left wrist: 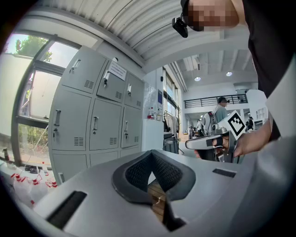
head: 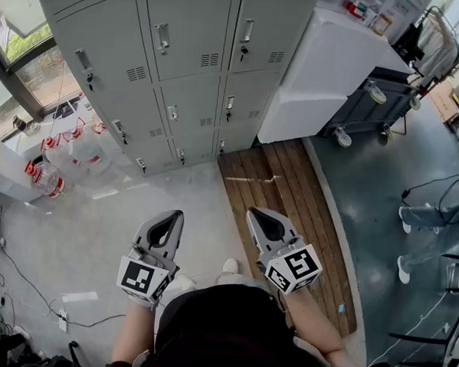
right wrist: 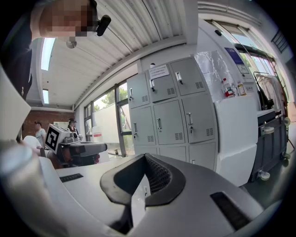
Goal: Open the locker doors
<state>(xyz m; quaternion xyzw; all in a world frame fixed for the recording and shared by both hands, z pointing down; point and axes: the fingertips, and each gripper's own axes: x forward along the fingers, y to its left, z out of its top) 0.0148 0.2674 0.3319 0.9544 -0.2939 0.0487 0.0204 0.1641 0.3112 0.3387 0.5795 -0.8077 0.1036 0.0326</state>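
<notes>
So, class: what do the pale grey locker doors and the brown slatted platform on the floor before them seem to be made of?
The pale grey locker doors look like painted sheet metal, smooth and matt: punched vent slots and shiny handles show. The brown slatted floor platform looks like wood, probably unvarnished: long parallel boards with grain-like streaks.

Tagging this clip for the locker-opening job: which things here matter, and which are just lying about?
For the job: lockers, left gripper, right gripper, both shut and empty.
Lying about: bottles, white cabinet, cart, wooden decking.
</notes>
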